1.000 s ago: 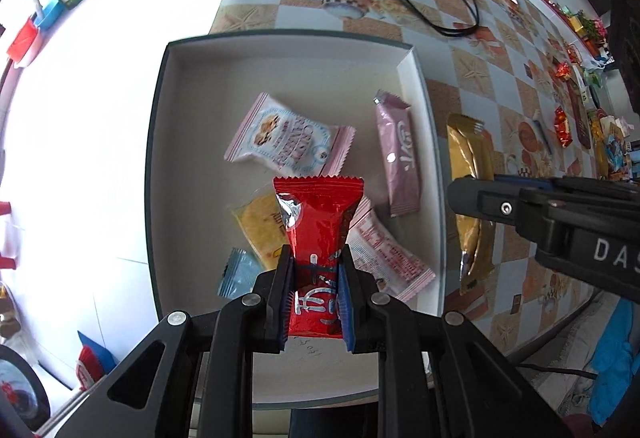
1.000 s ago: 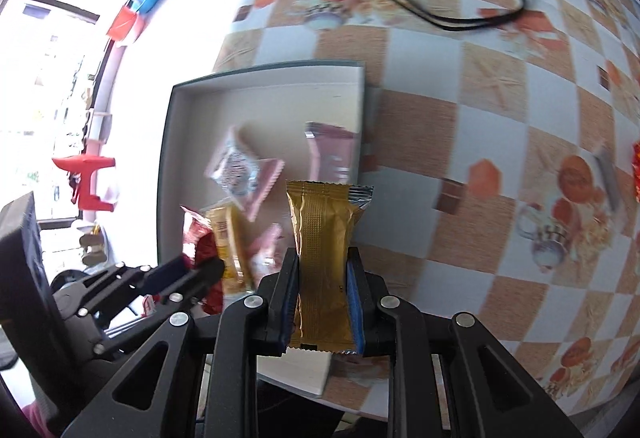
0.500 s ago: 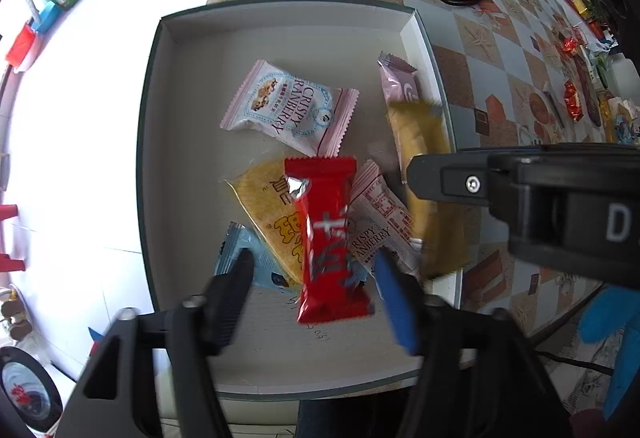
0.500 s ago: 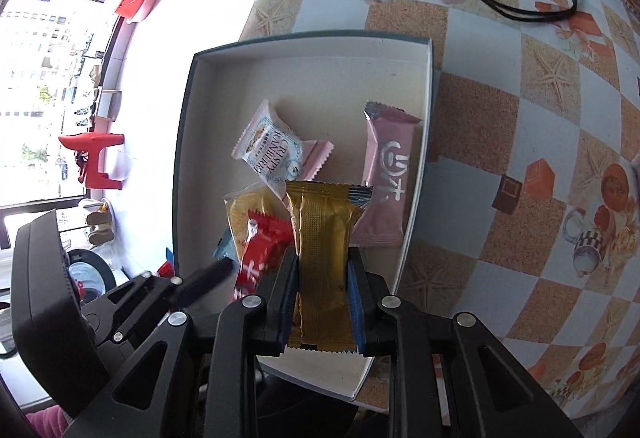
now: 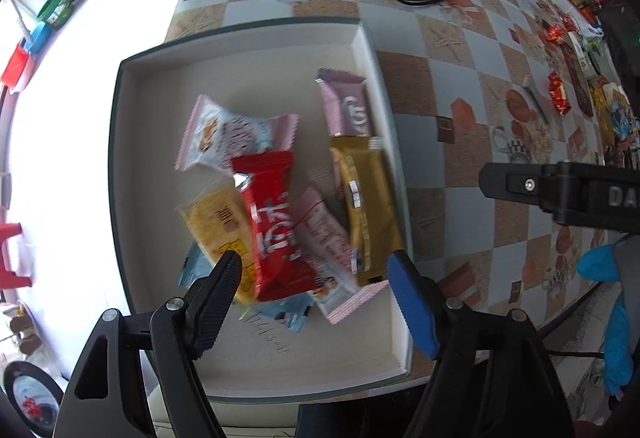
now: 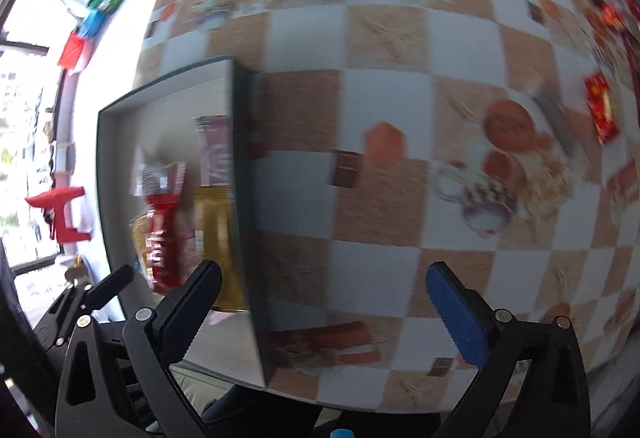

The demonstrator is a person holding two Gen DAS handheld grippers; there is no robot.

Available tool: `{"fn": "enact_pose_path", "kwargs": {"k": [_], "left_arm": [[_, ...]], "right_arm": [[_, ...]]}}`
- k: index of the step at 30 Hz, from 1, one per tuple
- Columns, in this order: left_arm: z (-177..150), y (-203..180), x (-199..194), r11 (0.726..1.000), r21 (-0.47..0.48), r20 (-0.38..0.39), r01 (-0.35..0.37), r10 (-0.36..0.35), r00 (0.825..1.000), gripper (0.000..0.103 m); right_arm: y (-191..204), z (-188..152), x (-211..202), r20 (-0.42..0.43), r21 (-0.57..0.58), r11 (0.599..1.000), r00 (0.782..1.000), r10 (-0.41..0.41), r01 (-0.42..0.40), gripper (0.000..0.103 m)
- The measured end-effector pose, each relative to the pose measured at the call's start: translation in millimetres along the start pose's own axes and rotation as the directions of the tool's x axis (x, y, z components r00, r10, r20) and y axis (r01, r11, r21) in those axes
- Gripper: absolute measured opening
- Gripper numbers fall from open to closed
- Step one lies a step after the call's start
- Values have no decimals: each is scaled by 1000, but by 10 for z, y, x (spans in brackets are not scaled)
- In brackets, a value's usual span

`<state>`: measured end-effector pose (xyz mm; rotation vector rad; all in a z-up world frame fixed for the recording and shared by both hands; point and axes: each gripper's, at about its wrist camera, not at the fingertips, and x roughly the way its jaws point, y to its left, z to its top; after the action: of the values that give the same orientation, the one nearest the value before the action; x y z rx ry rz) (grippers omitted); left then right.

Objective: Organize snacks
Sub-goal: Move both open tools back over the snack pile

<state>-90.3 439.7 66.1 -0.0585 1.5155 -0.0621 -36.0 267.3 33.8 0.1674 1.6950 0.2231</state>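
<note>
Snacks [image 5: 276,222] lay piled in the box [image 5: 248,350]; both tongs, left [image 5: 312,270] and right [image 6: 320,278], gaped apart, best swung toward loose wrappers [image 5: 558,97] far right.

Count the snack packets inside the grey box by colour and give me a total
Red packet: 1
Gold packet: 1
Yellow packet: 1
Mauve packet: 1
Pink-edged white packets: 2
Light blue packet: 1
Total: 7
</note>
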Motion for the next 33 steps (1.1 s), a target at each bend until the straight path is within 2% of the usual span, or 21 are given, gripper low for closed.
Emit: {"fn": "enact_pose_path", "kwargs": {"k": [5, 15, 23, 28, 33], "left_arm": [[120, -280, -14, 999, 52, 1, -3, 3, 1000, 79], [210, -760, 65, 994, 108, -29, -5, 8, 1000, 79], [312, -1038, 236, 995, 94, -79, -29, 37, 996, 79], [383, -1184, 295, 996, 80, -94, -40, 47, 994, 79], [459, -1252, 297, 997, 51, -97, -56, 61, 993, 79]], "right_arm": [[-546, -82, 32, -23, 127, 992, 1000, 1, 1, 103], [-1421, -119, -34, -36, 269, 963, 999, -14, 24, 103], [-1952, 23, -63, -46, 290, 956, 999, -21, 33, 103], [-2112, 145, -68, -61, 257, 965, 997, -47, 61, 103], [-2391, 390, -178, -33, 212, 974, 997, -72, 78, 103]]}}
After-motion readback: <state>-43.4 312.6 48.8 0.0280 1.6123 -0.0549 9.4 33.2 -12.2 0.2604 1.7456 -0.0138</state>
